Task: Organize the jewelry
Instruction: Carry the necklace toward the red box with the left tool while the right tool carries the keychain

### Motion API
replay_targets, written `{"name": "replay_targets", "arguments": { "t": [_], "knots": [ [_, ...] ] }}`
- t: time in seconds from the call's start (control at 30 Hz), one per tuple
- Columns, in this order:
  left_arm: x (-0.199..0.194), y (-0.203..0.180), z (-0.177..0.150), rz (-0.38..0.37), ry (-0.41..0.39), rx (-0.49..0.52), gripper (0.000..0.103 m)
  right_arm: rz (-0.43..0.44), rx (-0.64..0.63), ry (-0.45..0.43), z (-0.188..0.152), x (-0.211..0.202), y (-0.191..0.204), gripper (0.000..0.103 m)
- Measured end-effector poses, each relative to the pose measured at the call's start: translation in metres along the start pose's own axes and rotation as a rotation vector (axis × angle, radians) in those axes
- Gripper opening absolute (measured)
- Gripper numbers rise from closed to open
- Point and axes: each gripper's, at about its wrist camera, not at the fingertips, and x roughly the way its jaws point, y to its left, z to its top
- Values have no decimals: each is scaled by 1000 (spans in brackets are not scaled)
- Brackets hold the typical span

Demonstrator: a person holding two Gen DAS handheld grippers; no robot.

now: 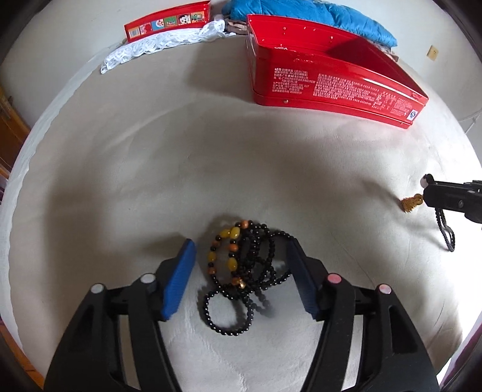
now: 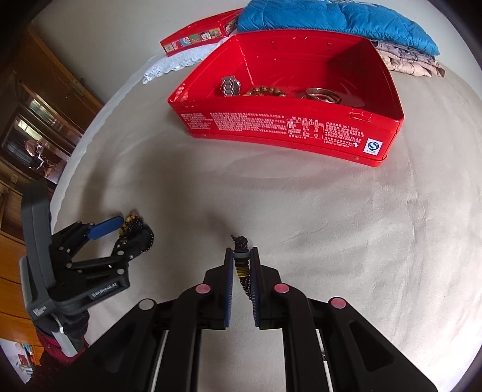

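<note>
Currently the left gripper (image 1: 241, 271), a black two-finger tool with blue pads, stands released over a tangled bundle of black bead strands with amber and orange beads (image 1: 241, 271). The bundle lies on the pale beige bed cover (image 1: 241, 150), nearer than the open red metal tin (image 2: 301, 132), and sits between the blue pads without either pad pressing on it. This spread straddle suits a closing pinch on the whole bundle, judged as the step in hand.

The right gripper (image 2: 241, 262), to the right of the bundle and also on the near side of the tin, is clenched on a black braided cord with a gold-wound collar (image 2: 242, 268). The cord runs lengthwise between the pads, its knotted end projecting beyond the tips. In the left wrist view an amber pendant (image 1: 409, 204) sits at that gripper's tip, apparently part of the same piece. The narrow pinch suits a thin cord.

Farther on, the tin lies lid-off and serves as the collection point. It already contains a metal-link watch (image 2: 230, 85), a brown bead bracelet (image 2: 266, 91) and a silver bangle (image 2: 322, 95).

Beyond the tin lie its red lid with cartoon panels (image 2: 195, 37), a white lace cloth (image 1: 162, 45) and a blue quilted jacket (image 2: 331, 21).
</note>
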Motion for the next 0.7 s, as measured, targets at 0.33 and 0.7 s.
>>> {"name": "replay_targets", "arguments": {
  "t": [0.33,0.7],
  "knots": [
    [-20,-2,-4,-54,-56,-26,6,1,9,-21,2,-12,-4,10],
    [-99,6,14,-128,-271,-60,5,4,10,-146,18,-69,-8,10]
  ]
}}
